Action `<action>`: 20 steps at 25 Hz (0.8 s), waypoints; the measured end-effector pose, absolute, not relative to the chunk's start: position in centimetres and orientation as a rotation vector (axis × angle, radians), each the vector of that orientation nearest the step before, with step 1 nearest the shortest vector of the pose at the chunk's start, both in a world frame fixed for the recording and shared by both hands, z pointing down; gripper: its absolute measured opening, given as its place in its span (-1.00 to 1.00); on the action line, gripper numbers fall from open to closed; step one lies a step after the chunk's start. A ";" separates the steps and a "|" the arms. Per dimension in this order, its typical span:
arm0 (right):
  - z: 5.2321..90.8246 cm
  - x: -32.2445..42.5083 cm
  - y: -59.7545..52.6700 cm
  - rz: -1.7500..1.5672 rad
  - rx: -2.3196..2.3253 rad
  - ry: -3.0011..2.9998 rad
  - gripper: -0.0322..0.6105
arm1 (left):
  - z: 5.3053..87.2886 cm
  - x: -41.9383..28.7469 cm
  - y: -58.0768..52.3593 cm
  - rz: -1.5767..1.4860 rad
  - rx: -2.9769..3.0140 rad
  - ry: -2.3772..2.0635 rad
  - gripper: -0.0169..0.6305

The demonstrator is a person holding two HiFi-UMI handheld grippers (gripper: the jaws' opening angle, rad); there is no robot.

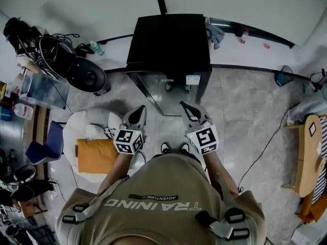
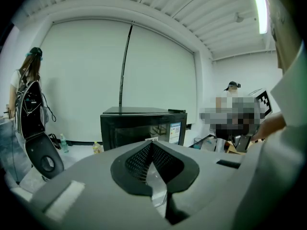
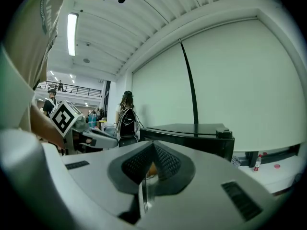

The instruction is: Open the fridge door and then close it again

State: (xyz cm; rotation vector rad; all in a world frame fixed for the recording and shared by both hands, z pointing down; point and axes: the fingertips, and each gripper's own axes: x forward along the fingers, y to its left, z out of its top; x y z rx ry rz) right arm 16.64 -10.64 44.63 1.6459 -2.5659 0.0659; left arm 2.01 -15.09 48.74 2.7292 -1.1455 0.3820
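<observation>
Across the back of my shirt (image 1: 153, 213) big pale letters read "TRAINING", upside down in the head view. A small dark patch (image 1: 153, 197) just beside them reads "ADVENTURE". The fridge (image 1: 168, 40) in front of me has a white-and-blue label (image 1: 192, 79) on the right side of its door, with a square code on it; its print is too small to read. The cubes on my left gripper (image 1: 137, 112) and right gripper (image 1: 187, 108) carry black-and-white square markers, patterns rather than letters. A like marker (image 1: 312, 129) sits on a wooden board (image 1: 305, 162) at the right.

Bright ceiling strip light (image 3: 72, 34), fisheye edges (vignetted)
</observation>
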 end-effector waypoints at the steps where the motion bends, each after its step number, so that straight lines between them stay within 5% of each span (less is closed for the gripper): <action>1: 44.6 16.7 -10.6 0.063 1.646 -2.562 -0.91 | 48.6 2.1 -15.1 0.377 2.734 -1.142 -0.95; 20: 44.8 15.4 -11.5 0.114 1.638 -2.511 -0.91 | 49.5 1.0 -15.9 0.337 2.739 -1.057 -0.94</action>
